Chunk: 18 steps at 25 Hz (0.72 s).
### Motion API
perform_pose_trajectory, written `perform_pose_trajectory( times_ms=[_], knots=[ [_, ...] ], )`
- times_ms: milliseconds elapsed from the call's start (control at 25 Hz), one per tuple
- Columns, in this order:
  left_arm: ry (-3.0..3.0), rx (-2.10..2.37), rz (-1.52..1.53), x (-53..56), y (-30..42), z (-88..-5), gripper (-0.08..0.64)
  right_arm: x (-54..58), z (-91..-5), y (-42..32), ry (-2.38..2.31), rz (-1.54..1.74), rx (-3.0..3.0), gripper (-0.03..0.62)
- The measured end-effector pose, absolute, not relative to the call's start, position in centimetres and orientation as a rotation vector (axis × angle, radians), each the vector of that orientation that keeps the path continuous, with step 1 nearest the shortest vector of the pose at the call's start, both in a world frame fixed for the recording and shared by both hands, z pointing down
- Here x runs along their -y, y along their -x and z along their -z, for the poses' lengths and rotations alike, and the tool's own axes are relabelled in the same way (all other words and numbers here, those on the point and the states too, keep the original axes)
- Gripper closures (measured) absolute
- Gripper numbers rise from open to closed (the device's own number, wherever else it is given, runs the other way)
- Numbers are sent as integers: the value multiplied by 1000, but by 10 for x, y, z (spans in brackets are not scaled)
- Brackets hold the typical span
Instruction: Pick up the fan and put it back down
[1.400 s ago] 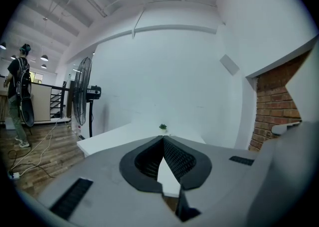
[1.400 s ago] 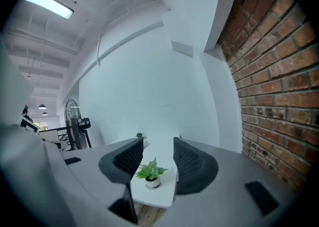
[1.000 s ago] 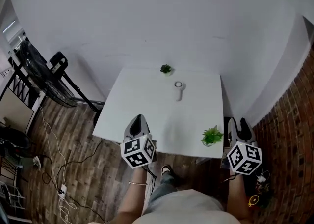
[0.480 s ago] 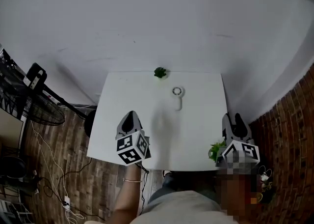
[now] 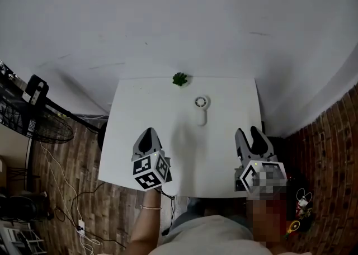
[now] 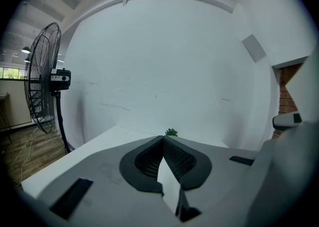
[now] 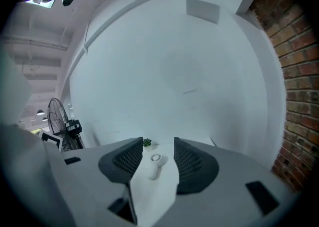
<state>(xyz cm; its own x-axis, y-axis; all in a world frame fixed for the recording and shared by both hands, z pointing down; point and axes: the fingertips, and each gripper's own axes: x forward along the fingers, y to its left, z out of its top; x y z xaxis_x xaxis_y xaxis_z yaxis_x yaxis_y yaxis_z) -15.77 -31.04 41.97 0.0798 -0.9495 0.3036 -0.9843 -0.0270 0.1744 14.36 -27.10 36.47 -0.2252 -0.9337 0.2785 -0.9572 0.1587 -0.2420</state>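
Fan lies flat on white worktop, just right of centre in head view, round head toward far wall, handle toward the person. Nothing touches it. Left tool sits lower left, over near part of worktop; jaws pressed together, nothing btwn them. Right tool sits lower right, near worktop's right edge; jaws spread, holding nothing. In right gripper view the fan shows thru the gap, well ahead of the tips. Small green plant stands at worktop's far edge, upper centre, near the fan's head. Big pedestal fan stands on wood floor at left edge, apart from worktop. Brick wall at right.
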Motion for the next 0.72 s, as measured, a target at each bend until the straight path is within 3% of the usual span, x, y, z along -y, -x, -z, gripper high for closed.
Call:
perform_pose_trajectory(
  times_ms=[720],
  knots=[
    [-1859, 2050, -170, 296, 275, -449, 548, 309, -407, -59, -1759, -605, 2304, 394]
  ],
)
